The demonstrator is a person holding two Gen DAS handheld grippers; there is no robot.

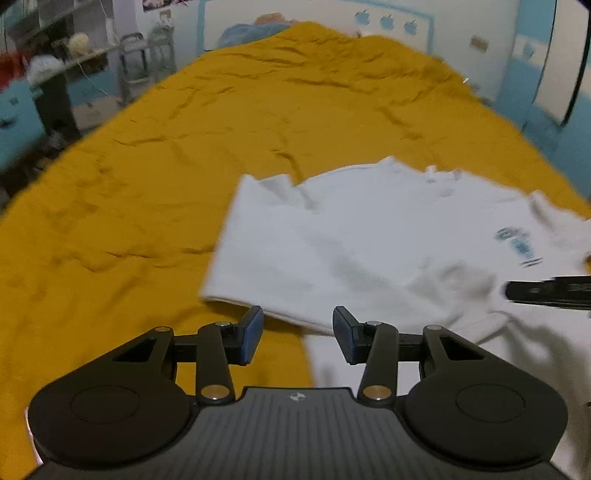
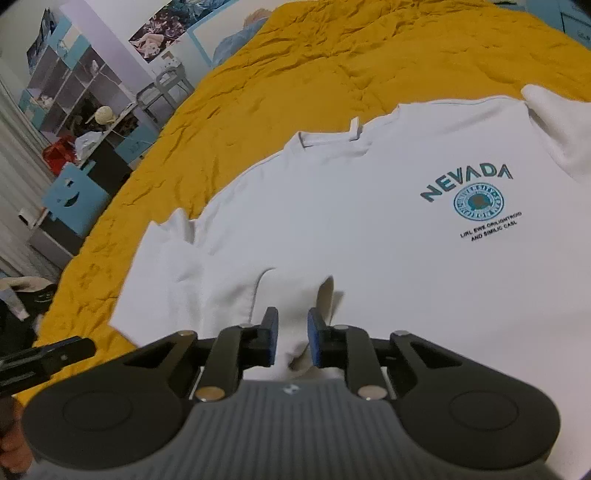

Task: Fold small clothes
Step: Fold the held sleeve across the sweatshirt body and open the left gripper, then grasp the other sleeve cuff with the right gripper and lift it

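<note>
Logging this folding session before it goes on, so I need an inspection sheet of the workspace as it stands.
Surface: wrinkled mustard bedspread, shirt on it.
Job's things: white T-shirt, NEVADA print up, near sleeve part folded in.
Clutter: nothing seen on the bed besides a blue heap at its far end.
Grippers: left tool open above the shirt's edge; right tool shut on a fabric fold.
Cables: nothing seen.
Surroundings: cluttered shelving, posters, blue-and-white walls.

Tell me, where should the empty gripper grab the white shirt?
Probably the white T-shirt's near hem edge, just ahead of the open left gripper. That edge lies flat on the yellow bedspread, so slide in low from the near side.
</note>
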